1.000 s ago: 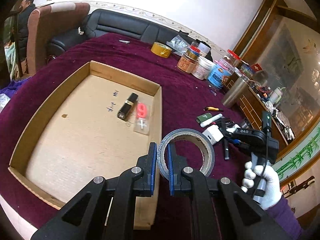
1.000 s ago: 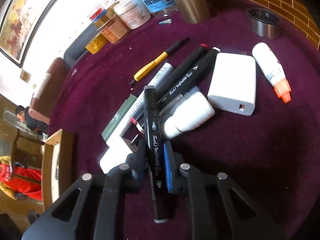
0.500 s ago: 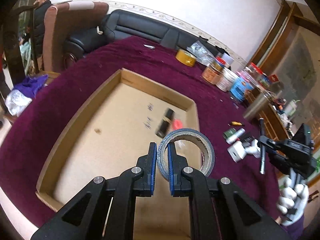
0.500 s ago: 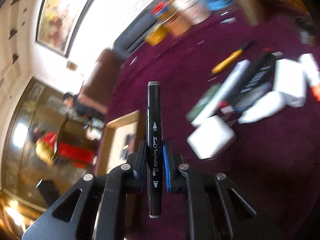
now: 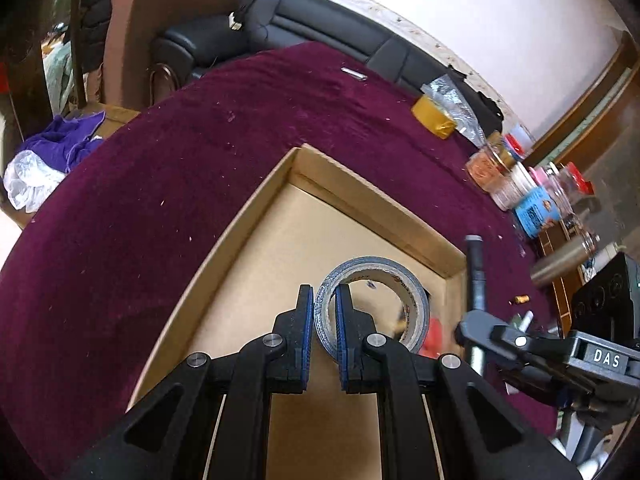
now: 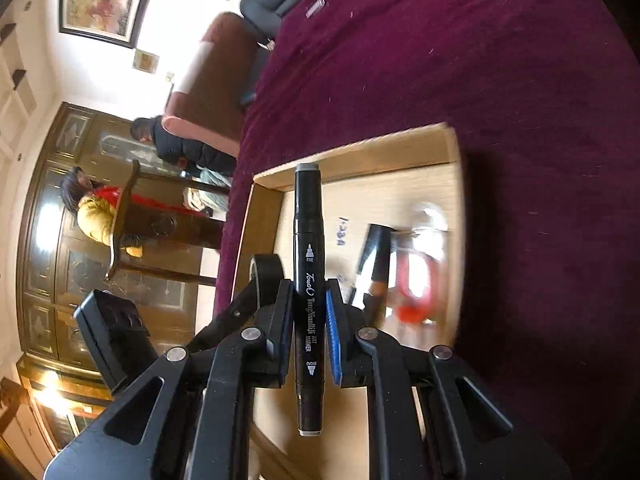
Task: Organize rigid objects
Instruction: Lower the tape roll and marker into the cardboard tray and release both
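My left gripper pinched the grey duct-tape roll's wall between its jaws; my right gripper clamped the black art marker crosswise, both above the shallow cardboard tray.

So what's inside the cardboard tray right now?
On the cardboard tray floor lie a black tube and a red packet, both blurred. The held marker and tape roll hide parts of the floor.

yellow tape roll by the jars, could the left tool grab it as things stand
Probably not. The left tool is already shut on the grey tape roll, over the cardboard tray, and the yellow tape roll lies across the table.
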`<action>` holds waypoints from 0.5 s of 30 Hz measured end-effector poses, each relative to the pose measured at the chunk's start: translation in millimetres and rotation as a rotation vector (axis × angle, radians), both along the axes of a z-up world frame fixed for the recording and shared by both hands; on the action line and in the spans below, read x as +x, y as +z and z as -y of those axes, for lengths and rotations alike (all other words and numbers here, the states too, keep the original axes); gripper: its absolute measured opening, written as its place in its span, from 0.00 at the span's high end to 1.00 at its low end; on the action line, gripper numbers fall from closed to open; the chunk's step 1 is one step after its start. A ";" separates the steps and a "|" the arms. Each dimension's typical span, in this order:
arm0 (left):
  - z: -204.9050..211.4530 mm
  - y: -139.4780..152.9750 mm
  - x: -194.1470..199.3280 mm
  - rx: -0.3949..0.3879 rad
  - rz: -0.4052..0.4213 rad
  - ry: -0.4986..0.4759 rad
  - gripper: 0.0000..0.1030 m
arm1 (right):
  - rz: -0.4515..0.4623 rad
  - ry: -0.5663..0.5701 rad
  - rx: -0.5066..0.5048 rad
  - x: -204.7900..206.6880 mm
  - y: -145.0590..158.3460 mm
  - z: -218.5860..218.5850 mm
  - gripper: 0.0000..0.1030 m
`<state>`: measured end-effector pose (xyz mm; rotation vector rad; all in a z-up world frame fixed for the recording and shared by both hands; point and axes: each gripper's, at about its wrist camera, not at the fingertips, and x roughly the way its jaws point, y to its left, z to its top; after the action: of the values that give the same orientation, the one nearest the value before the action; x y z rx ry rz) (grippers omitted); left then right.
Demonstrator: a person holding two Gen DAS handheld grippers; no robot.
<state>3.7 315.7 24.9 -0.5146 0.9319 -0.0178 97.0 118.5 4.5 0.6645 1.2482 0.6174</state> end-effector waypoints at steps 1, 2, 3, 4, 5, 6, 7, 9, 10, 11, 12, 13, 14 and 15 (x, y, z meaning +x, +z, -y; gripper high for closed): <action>-2.1 -2.3 2.6 -0.006 -0.004 0.004 0.92 | -0.008 0.005 -0.010 2.2 -3.0 -3.6 0.87; -3.4 -4.7 5.5 -0.010 -0.007 0.007 0.92 | -0.012 0.011 -0.028 3.9 -5.5 -8.2 0.87; -4.3 -6.3 8.2 -0.012 -0.008 0.006 0.92 | -0.013 0.015 -0.054 4.1 -7.3 -11.1 0.87; -4.4 -7.2 11.0 -0.014 -0.008 0.000 0.92 | -0.011 0.012 -0.080 5.9 -8.4 -12.4 0.87; -5.1 -7.6 11.6 -0.011 -0.009 -0.002 0.91 | -0.011 0.004 -0.101 7.5 -8.3 -12.1 0.85; -4.9 -7.5 12.1 -0.006 -0.009 0.002 0.90 | -0.007 -0.011 -0.125 7.9 -9.0 -10.8 0.85; -5.3 -8.3 12.2 -0.013 -0.009 -0.001 0.87 | -0.001 -0.014 -0.142 7.9 -8.2 -10.6 0.86; -6.1 -7.5 12.2 -0.030 -0.007 -0.006 0.79 | 0.015 0.003 -0.170 3.8 -3.9 -12.4 0.82; -6.9 -6.7 11.5 -0.032 -0.004 -0.003 0.71 | 0.029 0.006 -0.182 2.3 -0.3 -13.1 0.77; -7.9 -4.7 9.4 -0.033 0.002 0.003 0.67 | 0.044 0.008 -0.187 0.0 3.4 -12.0 0.73; -9.2 -2.2 6.6 -0.034 0.009 0.009 0.67 | 0.067 0.010 -0.195 -1.5 8.8 -10.9 0.71; -10.3 0.2 4.4 -0.035 0.011 0.015 0.67 | 0.085 0.010 -0.203 -4.1 14.5 -7.9 0.71; -11.0 3.5 1.4 -0.040 0.013 0.020 0.66 | 0.108 0.009 -0.213 -5.6 21.1 -3.9 0.71; -11.1 6.3 -1.6 -0.042 0.014 0.023 0.65 | 0.132 0.011 -0.218 -7.3 28.7 1.4 0.71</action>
<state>2.1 326.8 31.2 -0.5638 0.9135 -0.0199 89.7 117.1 33.1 0.4287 1.1764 0.5167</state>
